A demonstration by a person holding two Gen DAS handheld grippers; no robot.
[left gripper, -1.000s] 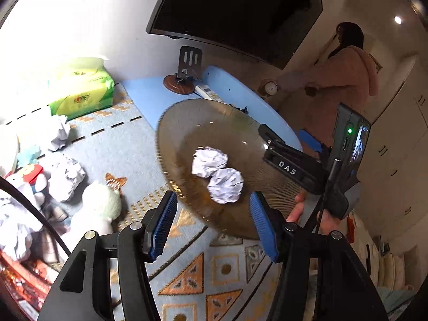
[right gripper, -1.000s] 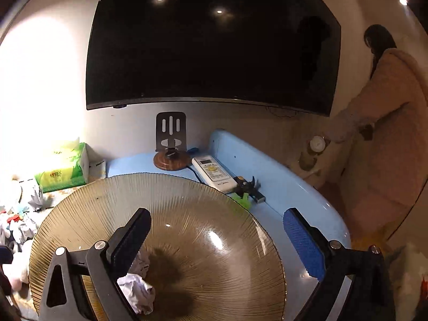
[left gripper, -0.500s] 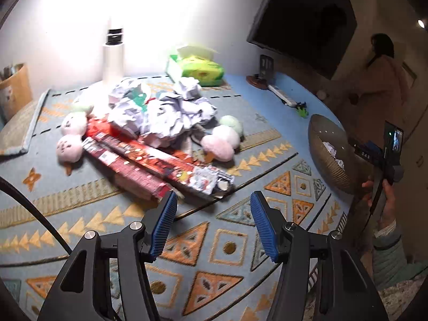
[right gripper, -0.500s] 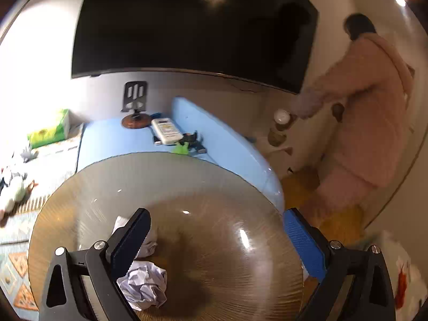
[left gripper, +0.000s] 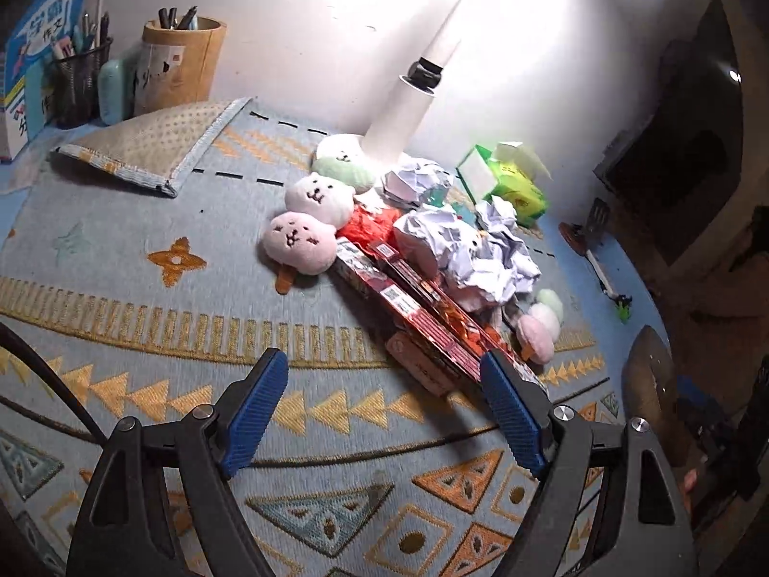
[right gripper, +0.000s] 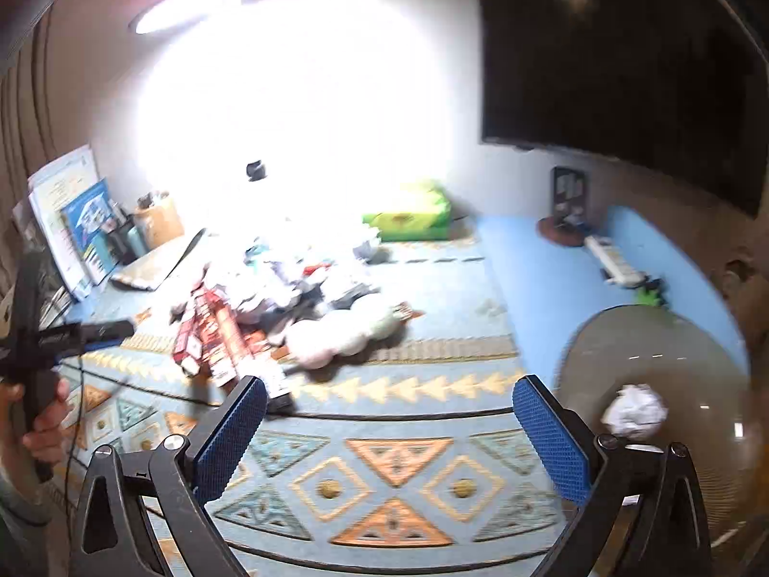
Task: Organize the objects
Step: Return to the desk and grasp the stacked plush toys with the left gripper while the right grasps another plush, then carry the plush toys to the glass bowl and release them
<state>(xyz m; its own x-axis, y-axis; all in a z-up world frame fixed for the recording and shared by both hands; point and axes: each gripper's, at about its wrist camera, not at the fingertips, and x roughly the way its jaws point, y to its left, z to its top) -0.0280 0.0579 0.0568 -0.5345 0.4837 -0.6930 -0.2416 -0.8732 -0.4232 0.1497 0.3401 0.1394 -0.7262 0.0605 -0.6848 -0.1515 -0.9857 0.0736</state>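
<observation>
In the left wrist view, my left gripper (left gripper: 382,358) hovers over the patterned mat (left gripper: 144,298), its jaws opening with nothing between them. Just beyond its right pad lie long red boxes (left gripper: 408,298), with crumpled paper balls (left gripper: 471,255) and plush toy skewers (left gripper: 300,240) piled behind. The right wrist view is blurred. My right gripper (right gripper: 390,384) stands open over the mat, holding nothing. The ribbed glass plate (right gripper: 673,360) is to its right, with a paper ball (right gripper: 634,413) in it. The left gripper (right gripper: 115,330) shows at the far left, held by a hand.
A white lamp (left gripper: 408,110) and a green tissue pack (left gripper: 514,182) stand behind the pile. Pen holders (left gripper: 178,62) and books (left gripper: 33,48) fill the back left corner, by a folded-up mat corner (left gripper: 158,144). A dark screen (right gripper: 625,48) hangs at the right.
The left view swung from the plate to the pile, and its jaws widened. The right view swung left off the plate, which now sits to the right of its fingers.
</observation>
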